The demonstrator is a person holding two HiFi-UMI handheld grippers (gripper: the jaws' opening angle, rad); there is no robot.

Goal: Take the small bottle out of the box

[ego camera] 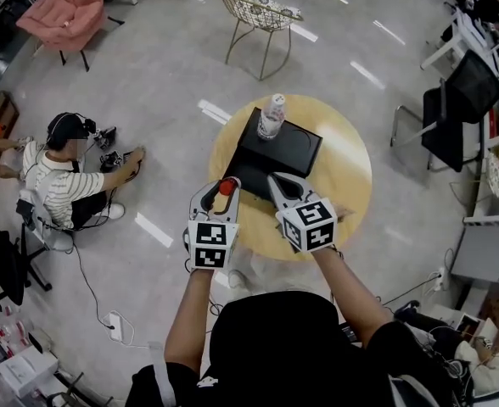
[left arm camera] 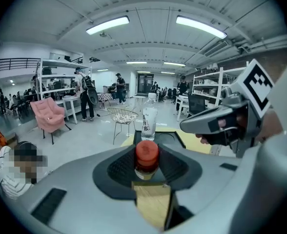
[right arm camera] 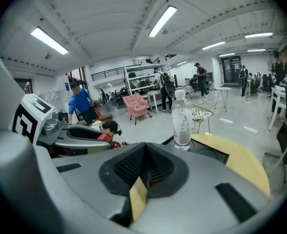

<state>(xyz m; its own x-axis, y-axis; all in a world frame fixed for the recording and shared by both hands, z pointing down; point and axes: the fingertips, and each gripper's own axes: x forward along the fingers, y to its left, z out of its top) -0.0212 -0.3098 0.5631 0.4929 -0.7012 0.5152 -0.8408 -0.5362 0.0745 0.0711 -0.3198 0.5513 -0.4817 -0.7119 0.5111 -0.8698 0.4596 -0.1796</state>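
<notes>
Small bottle (ego camera: 227, 186): red cap on top and pale contents under it, upright between the jaws of the left hand-held gripper. It is off the box, close to the box's near left corner in the head view.
Person on the floor (ego camera: 63, 181): seated well left of the table in a striped top and a headset, with cables around.
Pink armchair (ego camera: 64, 13): far left at the back, well apart from the table.
Left hand-held gripper (ego camera: 224, 192): clenched on the small bottle, its dark ribbed pads (left arm camera: 121, 165) pressing on both sides just under the cap. Table wood shows through the gap below the bottle in the left gripper view.
Box (ego camera: 288, 149): black, flat and open-topped, lying on the table beyond both grippers.
Water bottle (ego camera: 271, 115): clear plastic with a label and a white cap, upright at the box's far corner. It is well apart from both grippers.
Wire chair (ego camera: 258, 11): pale metal, on the floor beyond the table.
Right hand-held gripper (ego camera: 272, 179): jaws drawn together with nothing between them. It is just right of the left one, over the near edge of the box.
Table (ego camera: 347, 181): round with a light wooden top, carrying the box.
</notes>
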